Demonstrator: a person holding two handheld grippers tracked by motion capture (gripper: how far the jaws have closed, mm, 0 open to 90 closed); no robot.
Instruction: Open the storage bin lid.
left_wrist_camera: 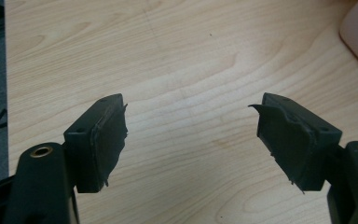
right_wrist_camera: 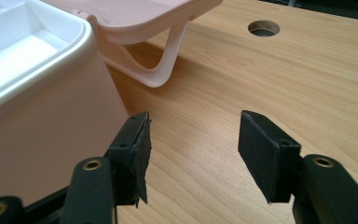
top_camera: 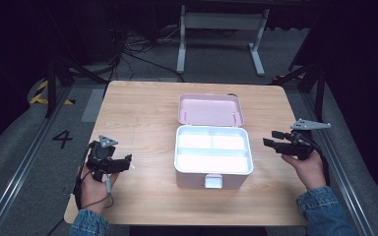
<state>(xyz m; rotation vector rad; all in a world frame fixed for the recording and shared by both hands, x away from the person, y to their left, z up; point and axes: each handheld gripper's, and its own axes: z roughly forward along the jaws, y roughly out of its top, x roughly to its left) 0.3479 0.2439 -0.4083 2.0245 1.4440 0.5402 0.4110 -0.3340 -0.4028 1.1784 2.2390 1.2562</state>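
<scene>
Nearest the person, two denim sleeves enter from the bottom of the high view. The left claw (top_camera: 128, 161) rests low over the pale wood-grain bench (top_camera: 142, 113), near its left front edge; its jaws stand apart and released, nothing between them. In the left gripper view its worn black pads (left_wrist_camera: 109, 135) frame bare wood only, with a pink rounded corner cut off at the upper right. Dark floor runs past the bench edge at that view's left.

The right claw (top_camera: 268, 137) hovers near the bench's right edge, jaws spread and empty, pointing towards the box. In the right gripper view the left-hand pad (right_wrist_camera: 137, 149) sits just beside the pink side wall, whether touching cannot be told; the other pad stands over open wood.

At mid-bench sits the pink rectangular plastic storage box (top_camera: 192, 179), open, well apart from the left claw and nearer the right one. A white latch tab (top_camera: 213, 181) hangs at its front wall. Inside lies a white divided tray (top_camera: 213, 153): one long compartment in front, two smaller ones behind. Glare washes the tray out; no contents can be made out.

Behind, the pink hinged lid (top_camera: 210, 109) leans back, and in the right gripper view a pale curved handle (right_wrist_camera: 165, 60) sits beneath it.

Bare wood lies open on both flanks of the box and in front of it. Farther off, a round cable hole (right_wrist_camera: 264, 28) pierces the bench. Beyond the far edge stand a white metal frame (top_camera: 220, 34) and tangled cables on dim grey floor, hard to read.
</scene>
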